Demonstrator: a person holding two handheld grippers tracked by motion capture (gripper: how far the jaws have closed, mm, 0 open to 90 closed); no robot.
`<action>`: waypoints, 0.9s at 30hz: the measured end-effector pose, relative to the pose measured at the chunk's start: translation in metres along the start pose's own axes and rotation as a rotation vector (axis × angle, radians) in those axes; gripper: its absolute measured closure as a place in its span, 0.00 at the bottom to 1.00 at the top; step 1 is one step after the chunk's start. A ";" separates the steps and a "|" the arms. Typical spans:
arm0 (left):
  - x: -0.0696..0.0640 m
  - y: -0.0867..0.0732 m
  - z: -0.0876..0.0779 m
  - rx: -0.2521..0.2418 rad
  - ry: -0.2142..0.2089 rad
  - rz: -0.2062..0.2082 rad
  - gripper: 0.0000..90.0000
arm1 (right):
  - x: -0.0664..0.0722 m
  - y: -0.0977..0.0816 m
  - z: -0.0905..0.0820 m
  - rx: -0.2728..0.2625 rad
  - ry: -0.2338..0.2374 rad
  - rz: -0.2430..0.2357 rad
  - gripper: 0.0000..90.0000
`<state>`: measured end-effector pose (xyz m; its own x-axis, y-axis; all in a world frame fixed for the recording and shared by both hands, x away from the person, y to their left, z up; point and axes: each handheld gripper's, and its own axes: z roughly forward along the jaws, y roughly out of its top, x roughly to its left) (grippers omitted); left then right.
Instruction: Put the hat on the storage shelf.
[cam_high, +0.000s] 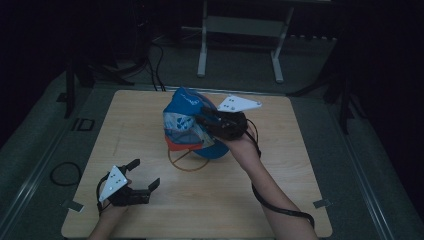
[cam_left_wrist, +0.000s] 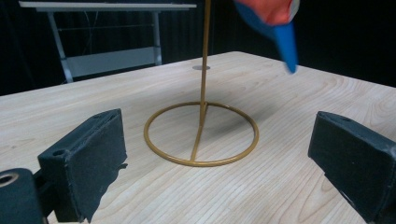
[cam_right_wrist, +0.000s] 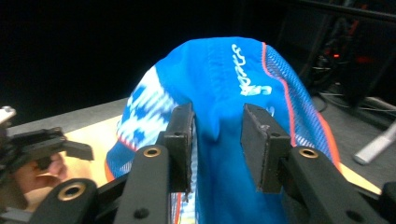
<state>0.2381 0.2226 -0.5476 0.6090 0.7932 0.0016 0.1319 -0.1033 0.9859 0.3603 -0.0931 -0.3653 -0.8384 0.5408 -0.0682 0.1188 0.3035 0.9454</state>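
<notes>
Spanning the scene, the wooden table (cam_high: 280, 200) carries a gold wire stand (cam_left_wrist: 201, 133) at its centre: a flat ring base with a thin upright post. On that post hangs the blue cap (cam_high: 187, 117), crown uppermost, its peak drooping toward the person's side.

The right gripper (cam_high: 205, 119) is at the cap, approaching level from the right. In the right gripper view its jaws stand part-open with a fold of blue cloth between them; the pads appear to clear the fabric rather than pinch it, so no grip is judged. The cap lies directly ahead of these jaws, touching or just beside them, and its long axis runs from crown down to peak.

The left gripper (cam_high: 142, 177) rests low near the table's near left corner, well apart from the stand, jaws wide and empty, pointing at the ring base.

The right hand is clearly nearer. The post inside the cap is the one obstruction: any pull sideways would tip the stand.
</notes>
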 end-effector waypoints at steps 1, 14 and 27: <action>0.000 0.000 0.000 -0.001 -0.001 -0.002 0.05 | -0.001 0.000 -0.001 -0.001 -0.007 0.002 0.68; 0.000 0.000 0.000 -0.003 -0.006 -0.008 0.05 | -0.014 -0.015 -0.012 -0.002 -0.021 0.069 0.55; -0.001 -0.001 0.002 -0.002 -0.011 -0.010 0.05 | -0.011 -0.053 -0.038 0.006 0.079 0.101 0.18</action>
<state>0.2389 0.2201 -0.5487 0.6164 0.7874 -0.0098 0.1359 -0.0942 0.9862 0.3427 -0.1445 -0.4023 -0.8614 0.5052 0.0524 0.2074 0.2556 0.9443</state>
